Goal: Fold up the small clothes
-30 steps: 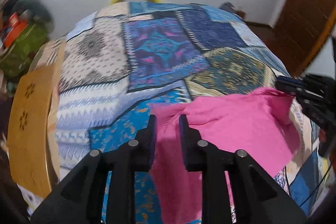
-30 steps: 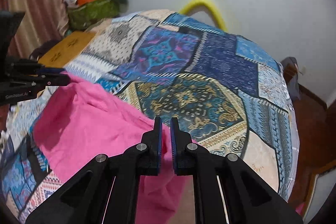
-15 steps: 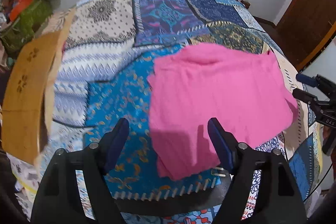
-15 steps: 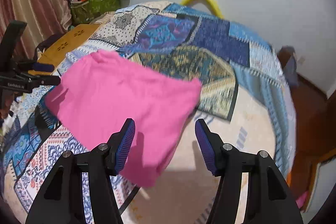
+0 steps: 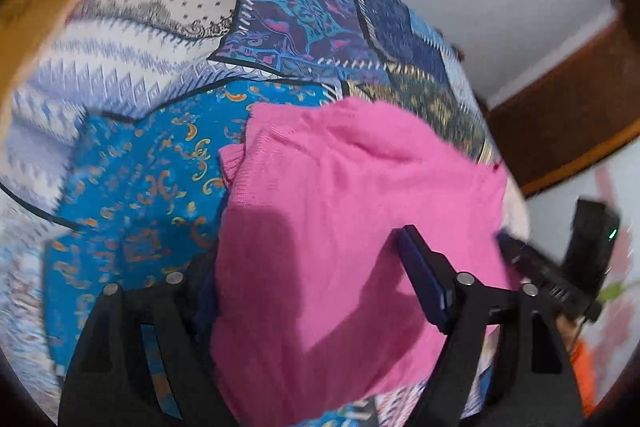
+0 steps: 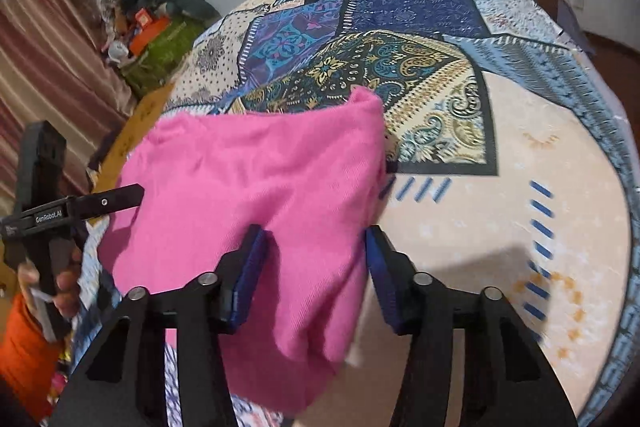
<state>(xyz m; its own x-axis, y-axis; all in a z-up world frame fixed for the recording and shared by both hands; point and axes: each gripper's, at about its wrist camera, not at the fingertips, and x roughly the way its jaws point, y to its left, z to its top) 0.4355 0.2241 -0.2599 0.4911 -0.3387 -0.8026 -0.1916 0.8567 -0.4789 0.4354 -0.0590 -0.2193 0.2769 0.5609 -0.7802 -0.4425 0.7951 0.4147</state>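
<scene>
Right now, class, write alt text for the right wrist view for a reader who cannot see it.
A pink garment lies on a patchwork bedspread, its right edge between the open right tongs, which have just been closing. The left tongs reach its far side.

Even indoor light, strong fisheye bending, dark corners.
Left wrist view smears at its edges; dark shadows fall on the pink garment (image 5: 340, 211) and the bedspread (image 6: 520, 227).
</scene>
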